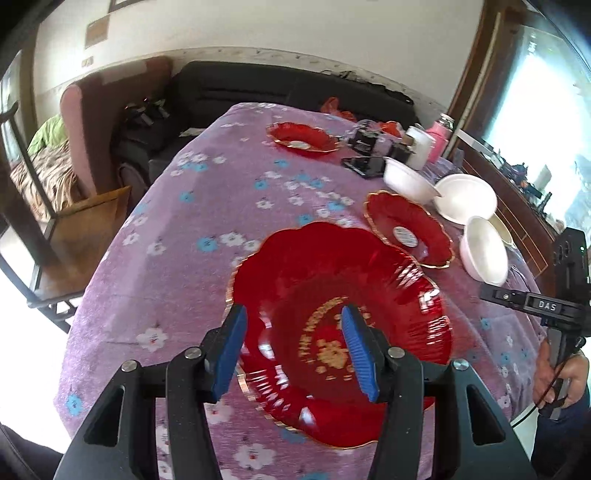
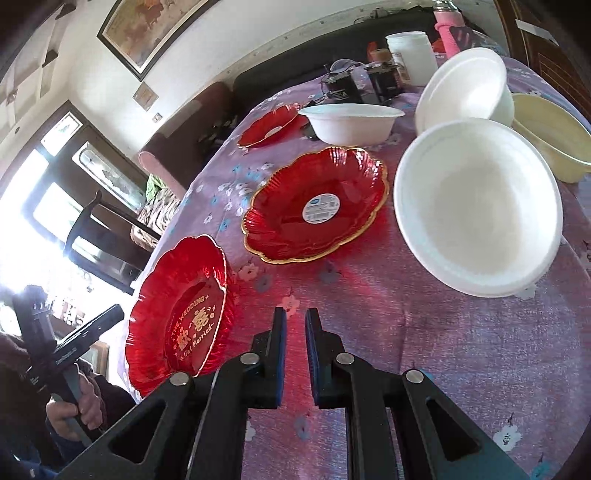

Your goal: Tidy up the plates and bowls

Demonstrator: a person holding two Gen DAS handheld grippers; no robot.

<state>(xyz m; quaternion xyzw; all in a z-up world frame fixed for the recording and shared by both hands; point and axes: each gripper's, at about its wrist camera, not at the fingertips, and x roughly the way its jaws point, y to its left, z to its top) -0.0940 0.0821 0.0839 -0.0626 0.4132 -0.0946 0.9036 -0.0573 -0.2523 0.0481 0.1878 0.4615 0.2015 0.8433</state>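
Note:
A red gold-rimmed wedding plate lies on the purple floral tablecloth, near the front edge; it also shows in the right wrist view. My left gripper is open, its jaws hovering over the plate's near left rim. A second red plate lies further in, a third at the far end. Three white bowls stand to the right. My right gripper is empty, jaws nearly together, above bare cloth.
A cream bowl sits behind the white bowls. A phone, dark jars, a white cup and a pink bottle crowd the far right. A sofa and chair stand beyond the table.

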